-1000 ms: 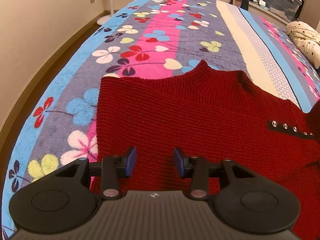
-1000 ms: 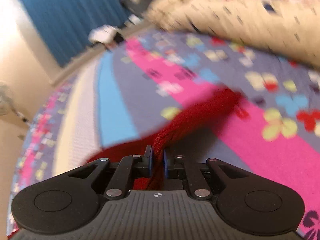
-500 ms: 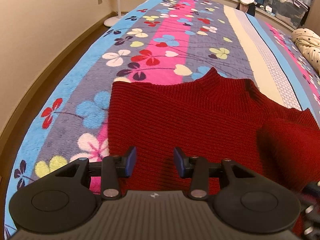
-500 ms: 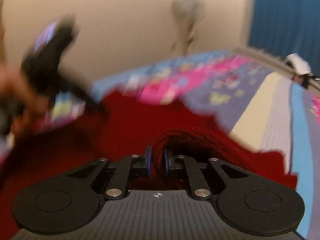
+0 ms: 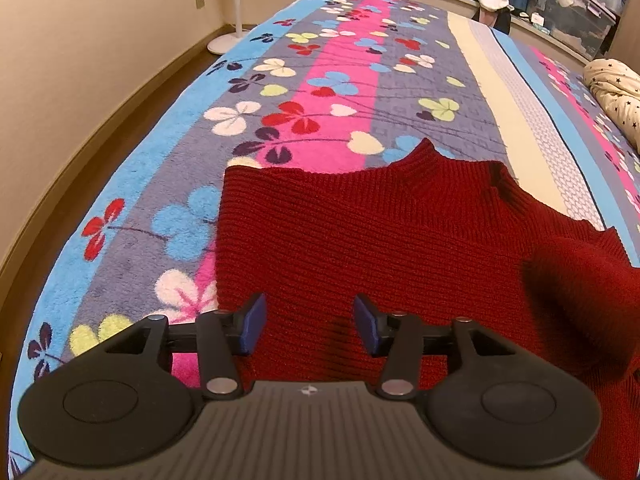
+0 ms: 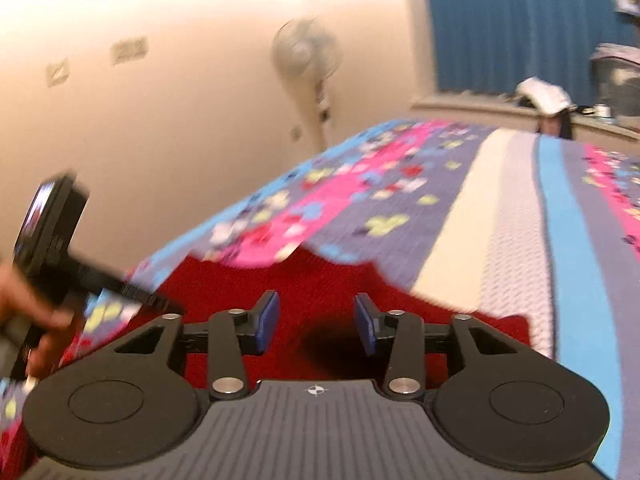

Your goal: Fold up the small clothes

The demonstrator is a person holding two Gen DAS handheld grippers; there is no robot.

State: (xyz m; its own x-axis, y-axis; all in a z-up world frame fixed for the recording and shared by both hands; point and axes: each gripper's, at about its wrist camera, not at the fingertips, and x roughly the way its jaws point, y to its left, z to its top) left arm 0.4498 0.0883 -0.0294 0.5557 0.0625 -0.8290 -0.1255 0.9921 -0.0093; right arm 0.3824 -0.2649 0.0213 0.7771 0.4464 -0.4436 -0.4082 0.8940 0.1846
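Your left gripper [image 5: 306,324] hangs right over the near part of the red knit sweater [image 5: 360,240], jaws opening, nothing pinched between the blue pads [image 5: 252,322], just ribbed knit showing below the gap. Your right gripper [image 6: 316,322] is also letting go: jaws opening, no cloth between them, red knit and a dark shadow under the gap. The sweater lies flat on the floral blanket [image 5: 192,128], directly ahead of and under both grippers, long axis running away from you toward the collar [image 5: 432,156] at the far edge. Key relation for the next fold: the left side edge is a straight line just left of your left gripper, while on the right a folded-over sleeve [image 5: 576,276] bulges on top of the body, so the right hand is nearer that lump and the left nearer the hem corner. I'd judge the sleeve fold just laid, bottom-to-collar fold likely next. Left wrist view shows the whole sweater outline, the collar, and a star-print bundle [image 5: 616,88] far right; the right wrist view, blurred, misses those but shows the person's left hand [image 6: 28,312] holding the other tool, plus a standing fan [image 6: 308,60] and blue curtain [image 6: 520,20] beyond the bed.
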